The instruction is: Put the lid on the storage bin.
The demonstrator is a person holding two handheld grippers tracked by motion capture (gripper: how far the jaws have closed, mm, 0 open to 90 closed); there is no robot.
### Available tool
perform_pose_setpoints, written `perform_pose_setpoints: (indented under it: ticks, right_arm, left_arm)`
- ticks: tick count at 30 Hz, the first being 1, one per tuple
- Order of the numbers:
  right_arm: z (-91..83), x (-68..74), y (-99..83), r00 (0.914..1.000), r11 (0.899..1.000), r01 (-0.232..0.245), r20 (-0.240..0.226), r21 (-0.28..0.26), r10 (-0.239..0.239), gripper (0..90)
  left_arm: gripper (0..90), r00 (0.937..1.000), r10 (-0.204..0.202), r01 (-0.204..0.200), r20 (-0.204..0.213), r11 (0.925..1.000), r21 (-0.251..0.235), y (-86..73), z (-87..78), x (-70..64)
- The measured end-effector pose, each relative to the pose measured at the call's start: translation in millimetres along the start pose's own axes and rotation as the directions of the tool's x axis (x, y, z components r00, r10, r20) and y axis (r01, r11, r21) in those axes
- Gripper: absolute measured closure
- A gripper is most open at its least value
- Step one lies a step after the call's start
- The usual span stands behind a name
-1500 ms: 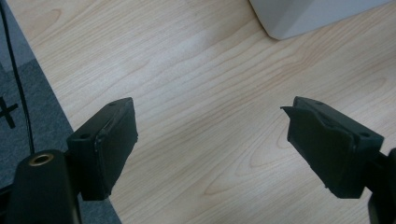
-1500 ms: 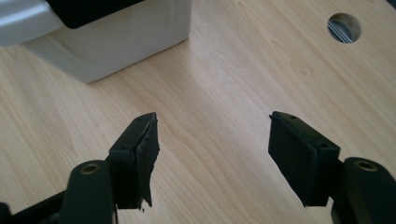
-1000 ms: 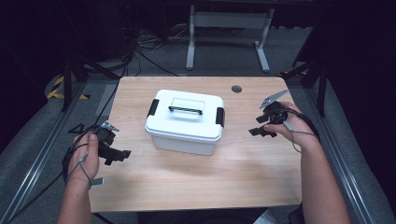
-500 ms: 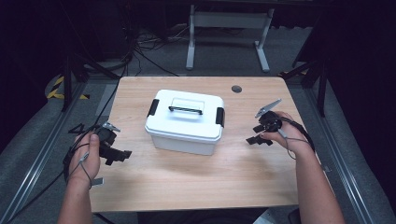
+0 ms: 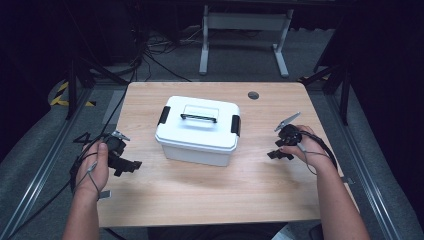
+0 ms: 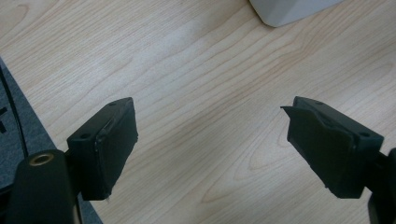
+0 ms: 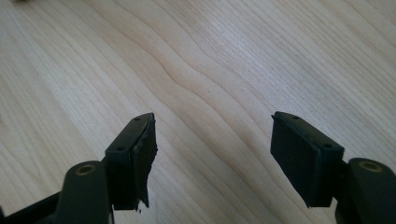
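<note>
A white plastic box [image 5: 199,131] with a black handle and black side latches stands shut in the middle of the wooden table [image 5: 215,195]. My left gripper [image 5: 128,165] hovers near the table's left edge, left of the box, jaws wide apart and empty [image 6: 210,140]. A corner of the box [image 6: 289,9] shows at the top of the left gripper view. My right gripper [image 5: 274,153] is held to the right of the box, open with only bare wood between its jaws [image 7: 212,156].
A small dark round grommet [image 5: 253,95] sits in the table near its far edge. Cables [image 5: 150,55] and a grey stand [image 5: 242,22] lie on the floor beyond the table. Metal rails run along both sides.
My right gripper has moved down and toward the near side, closer to the tabletop. The left gripper and the box have stayed put.
</note>
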State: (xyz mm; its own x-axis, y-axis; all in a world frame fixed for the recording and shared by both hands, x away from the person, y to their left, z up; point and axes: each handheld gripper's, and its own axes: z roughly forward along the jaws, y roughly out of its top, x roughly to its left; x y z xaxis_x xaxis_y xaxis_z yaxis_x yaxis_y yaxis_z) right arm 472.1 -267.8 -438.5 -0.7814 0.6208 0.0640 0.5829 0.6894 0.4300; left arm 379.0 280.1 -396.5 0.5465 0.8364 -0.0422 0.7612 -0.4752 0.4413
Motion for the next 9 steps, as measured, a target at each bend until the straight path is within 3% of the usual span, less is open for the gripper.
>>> perform_pose_setpoints:
  ticks: [9]
  right_arm:
    - [6.3, -1.3, -0.3, 0.9994, 0.999, 0.030, 0.018, -0.029, -0.030, 29.5]
  left_arm:
    - [16.8, 0.9999, 0.008, -0.008, -0.009, 1.0000, -0.005, 0.4, 1.8, 1.2]
